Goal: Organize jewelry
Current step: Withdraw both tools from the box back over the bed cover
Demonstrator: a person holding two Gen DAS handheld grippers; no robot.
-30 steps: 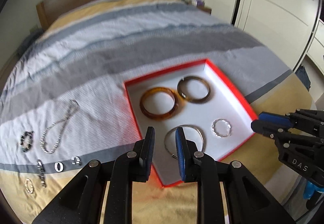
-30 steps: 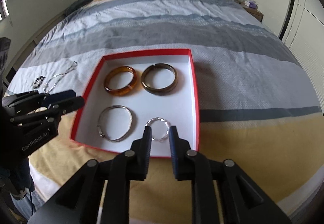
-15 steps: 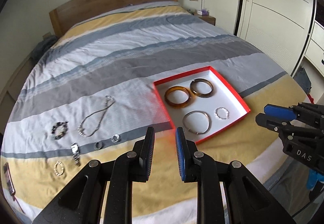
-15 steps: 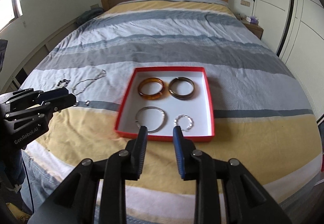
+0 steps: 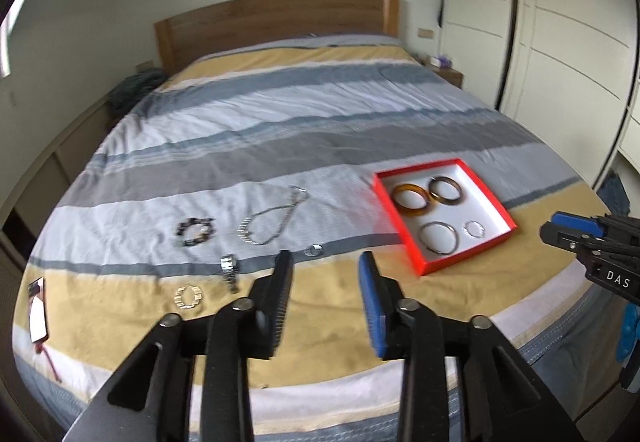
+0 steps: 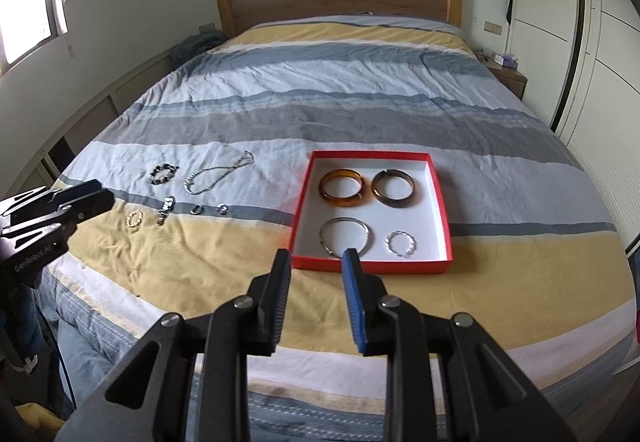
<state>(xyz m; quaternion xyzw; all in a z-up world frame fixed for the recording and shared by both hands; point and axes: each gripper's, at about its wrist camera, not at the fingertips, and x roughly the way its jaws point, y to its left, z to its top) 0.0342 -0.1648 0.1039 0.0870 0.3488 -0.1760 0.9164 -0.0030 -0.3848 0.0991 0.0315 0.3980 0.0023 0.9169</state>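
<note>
Both claws gape wide, holding nothing: left claw [image 5: 326,266] above the bed [image 5: 328,306], box [image 5: 505,211] to its right; right claw [image 6: 314,262] just short of the box.

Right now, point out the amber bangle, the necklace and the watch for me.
amber bangle [image 6: 342,189]: right wrist view, on its near rim.
necklace [image 6: 208,180]: right wrist view, on the chain's near loop.
watch [image 6: 166,208]: right wrist view, on its face.

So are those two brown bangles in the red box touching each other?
Cannot tell. In the right wrist view the amber bangle and dark bangle show a thin white gap; in the left wrist view they seem to meet, inside the red box.
</note>
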